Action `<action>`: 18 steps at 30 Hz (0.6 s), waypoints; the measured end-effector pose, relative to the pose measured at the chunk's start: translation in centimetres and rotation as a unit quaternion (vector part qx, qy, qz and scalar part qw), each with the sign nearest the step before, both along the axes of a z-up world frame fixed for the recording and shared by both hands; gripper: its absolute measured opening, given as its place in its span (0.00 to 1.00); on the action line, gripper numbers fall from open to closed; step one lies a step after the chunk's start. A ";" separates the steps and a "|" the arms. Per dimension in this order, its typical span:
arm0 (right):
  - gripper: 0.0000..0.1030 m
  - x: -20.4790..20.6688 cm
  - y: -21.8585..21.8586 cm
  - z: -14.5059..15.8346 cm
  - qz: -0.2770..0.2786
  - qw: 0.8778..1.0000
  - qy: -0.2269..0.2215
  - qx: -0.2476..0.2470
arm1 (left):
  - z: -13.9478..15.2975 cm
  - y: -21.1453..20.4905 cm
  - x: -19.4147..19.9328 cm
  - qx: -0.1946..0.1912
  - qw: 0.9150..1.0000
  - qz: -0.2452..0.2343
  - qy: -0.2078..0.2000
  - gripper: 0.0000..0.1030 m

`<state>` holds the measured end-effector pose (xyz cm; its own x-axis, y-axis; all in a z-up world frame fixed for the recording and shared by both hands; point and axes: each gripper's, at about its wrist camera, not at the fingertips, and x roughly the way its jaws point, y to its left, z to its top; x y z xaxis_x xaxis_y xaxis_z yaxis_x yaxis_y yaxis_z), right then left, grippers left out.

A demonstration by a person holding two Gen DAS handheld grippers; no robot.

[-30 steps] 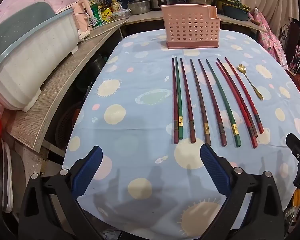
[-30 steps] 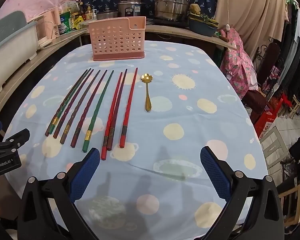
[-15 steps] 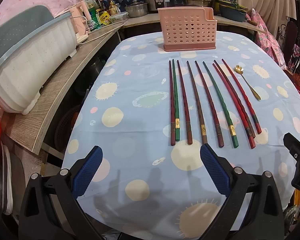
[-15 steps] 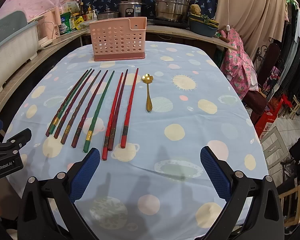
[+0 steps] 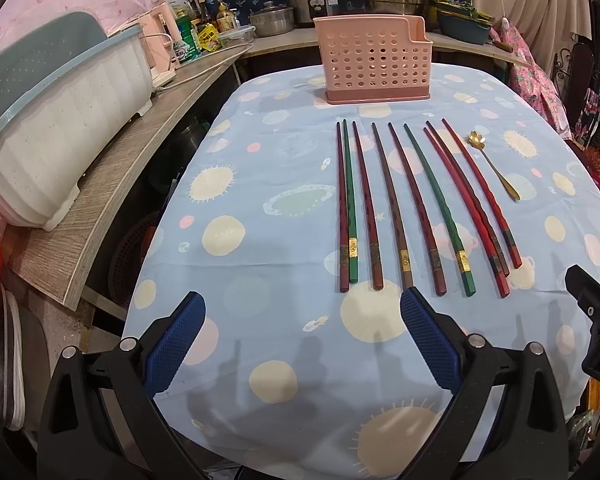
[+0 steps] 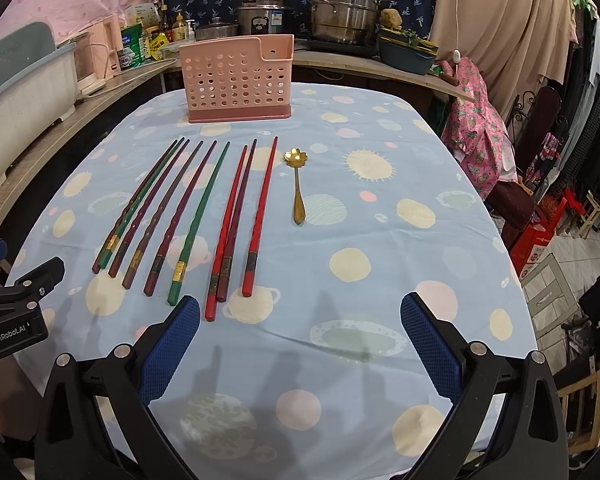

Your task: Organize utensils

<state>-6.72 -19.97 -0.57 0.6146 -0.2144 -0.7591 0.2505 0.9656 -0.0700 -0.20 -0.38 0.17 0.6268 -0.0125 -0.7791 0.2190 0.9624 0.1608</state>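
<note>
In the left wrist view, the left gripper [image 5: 302, 330], black-framed with blue textured pads, was seen with its jaws spread wide and nothing held between them, low over the near edge of a table draped in a light blue cloth [image 5: 260, 184] printed with cream suns and planets. A row of nine long lacquered chopsticks [image 5: 404, 204], in red, maroon, brown and green with gold bands near their thick ends, was laid flat toward twelve to one o'clock from the gripper, thick ends nearest. A small gold spoon with a flower-shaped bowl [image 5: 494, 168] was placed just beside the row at about two o'clock. A pink perforated plastic utensil basket [image 5: 374, 66] was stood upright at twelve o'clock, beyond the chopstick tips and apart from them. A white ribbed plastic tub with a pale blue rim [image 5: 56, 136] was seen on a wooden side counter at nine to ten o'clock.

In the right wrist view, the right gripper [image 6: 300, 330] was likewise spread wide and empty above the cloth. The chopsticks were fanned from ten to twelve o'clock, the spoon was at twelve o'clock, and the basket stood further back at eleven o'clock. Part of the left gripper was visible at nine o'clock
</note>
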 end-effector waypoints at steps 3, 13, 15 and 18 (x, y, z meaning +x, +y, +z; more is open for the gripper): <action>0.93 0.0 0.0 0.0 0.001 1.000 0.000 -0.001 | 0.0 0.1 0.0 0.000 1.000 0.000 0.000 0.91; 0.93 0.0 0.0 0.0 0.001 1.000 -0.001 0.000 | 0.0 0.1 0.0 0.000 1.000 0.000 0.000 0.91; 0.93 0.0 0.0 0.0 0.000 1.000 0.000 0.000 | -0.1 0.1 0.0 0.000 1.000 0.000 0.000 0.91; 0.93 0.0 0.0 0.0 0.001 1.000 -0.001 0.000 | 0.0 0.1 0.0 0.000 1.000 0.000 0.000 0.91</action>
